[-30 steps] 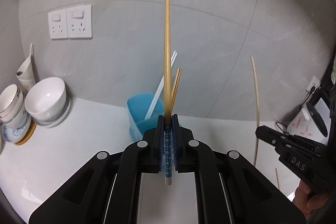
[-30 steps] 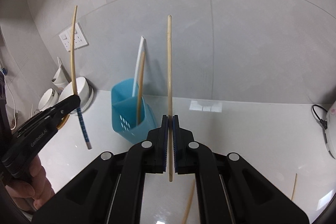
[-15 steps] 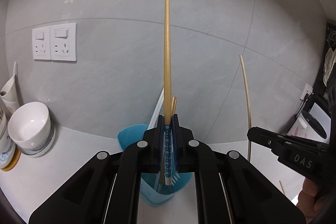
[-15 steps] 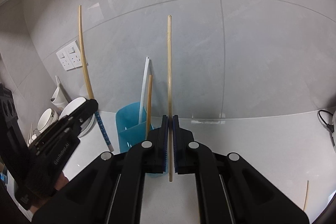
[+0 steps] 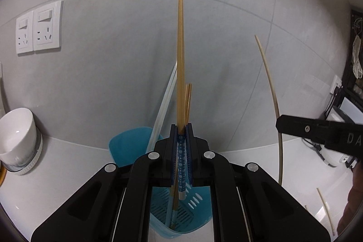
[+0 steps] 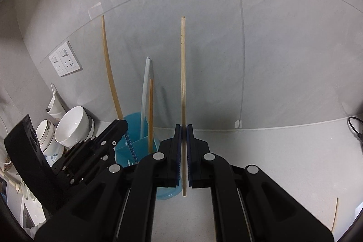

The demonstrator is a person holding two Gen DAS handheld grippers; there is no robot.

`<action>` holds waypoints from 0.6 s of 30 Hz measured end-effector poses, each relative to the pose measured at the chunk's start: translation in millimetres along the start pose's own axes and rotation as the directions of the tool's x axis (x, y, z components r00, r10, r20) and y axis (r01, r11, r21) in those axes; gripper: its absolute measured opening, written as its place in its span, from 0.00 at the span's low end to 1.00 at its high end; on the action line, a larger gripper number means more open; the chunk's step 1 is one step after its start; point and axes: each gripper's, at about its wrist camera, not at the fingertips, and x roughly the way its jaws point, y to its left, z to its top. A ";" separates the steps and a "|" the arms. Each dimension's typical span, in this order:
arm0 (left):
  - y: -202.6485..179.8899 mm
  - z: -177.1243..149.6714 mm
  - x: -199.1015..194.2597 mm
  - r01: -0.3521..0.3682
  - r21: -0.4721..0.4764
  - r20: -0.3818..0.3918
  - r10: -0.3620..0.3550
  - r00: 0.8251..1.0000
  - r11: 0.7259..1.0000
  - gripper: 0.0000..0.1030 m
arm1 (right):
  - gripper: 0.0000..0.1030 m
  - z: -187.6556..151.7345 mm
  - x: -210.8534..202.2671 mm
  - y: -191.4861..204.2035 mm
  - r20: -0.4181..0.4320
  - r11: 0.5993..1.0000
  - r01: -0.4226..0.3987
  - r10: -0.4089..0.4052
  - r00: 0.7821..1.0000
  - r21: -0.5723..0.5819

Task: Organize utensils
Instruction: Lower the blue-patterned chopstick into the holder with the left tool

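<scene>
White bowls (image 6: 73, 126) stacked left on my desk (image 6: 283, 151), wall sockets (image 5: 38, 30) above. The blue holder (image 5: 127, 146) already contains a white straw-like stick (image 5: 168, 92) and bamboo chopsticks (image 5: 188, 99); its front is hidden behind my left gripper (image 5: 181, 135). That gripper pinches a blue-dotted chopstick (image 5: 180, 55), lower tip inside the holder. Right gripper (image 6: 184, 135), pressed on a pale chopstick (image 6: 183, 74), hangs just right of the holder.

left gripper (image 5: 181, 128) clamped, right gripper (image 6: 184, 128) clamped
</scene>
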 end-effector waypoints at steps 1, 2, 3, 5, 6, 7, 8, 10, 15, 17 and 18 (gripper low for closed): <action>-0.8 -3.4 2.7 -0.004 0.006 -0.005 0.004 1.000 1.000 0.07 | 0.03 -0.7 1.9 -1.3 -0.004 1.000 -0.001 0.001 1.000 0.000; -0.9 -6.4 5.1 -0.006 0.009 -0.012 0.006 1.000 1.000 0.07 | 0.03 -1.8 4.1 -3.0 -0.010 1.000 -0.003 0.003 1.000 0.002; -1.0 -9.3 7.2 -0.009 0.011 -0.019 0.009 1.000 1.000 0.07 | 0.03 -2.8 5.2 -4.8 -0.014 1.000 -0.006 0.006 1.000 0.006; -1.3 -14.6 11.9 -0.013 0.015 -0.036 0.014 0.999 1.000 0.06 | 0.03 -5.2 6.5 -7.5 -0.018 1.000 -0.007 0.007 1.000 0.011; -1.6 -17.1 13.8 -0.014 0.019 -0.044 0.015 0.999 1.000 0.06 | 0.03 -6.5 7.4 -8.8 -0.022 1.000 -0.008 0.009 1.000 0.014; -1.3 -19.8 16.5 -0.009 0.018 -0.058 0.010 0.998 1.000 0.06 | 0.03 -7.7 8.3 -9.9 -0.026 1.000 -0.010 0.011 1.000 0.017; -1.3 -21.7 18.3 -0.010 0.019 -0.065 0.011 0.998 1.000 0.06 | 0.03 -8.8 9.3 -10.7 -0.030 1.000 -0.011 0.012 0.999 0.018; -2.7 -25.7 21.8 -0.016 0.034 -0.077 0.019 0.997 0.999 0.06 | 0.03 -9.3 11.6 -9.8 -0.038 1.000 -0.015 0.016 0.999 0.013; -4.9 -32.6 29.1 -0.016 0.049 -0.120 0.021 0.992 0.999 0.07 | 0.03 -10.7 12.3 -11.1 -0.044 1.000 -0.028 0.029 0.999 0.011; -5.5 -33.8 27.5 -0.023 0.058 -0.123 0.030 0.992 0.998 0.08 | 0.03 -11.5 12.8 -11.8 -0.050 0.999 -0.031 0.031 0.998 0.011; -4.1 -33.3 26.8 -0.021 0.054 -0.122 0.028 0.992 0.998 0.09 | 0.03 -12.1 13.1 -11.9 -0.053 0.999 -0.031 0.031 0.998 0.008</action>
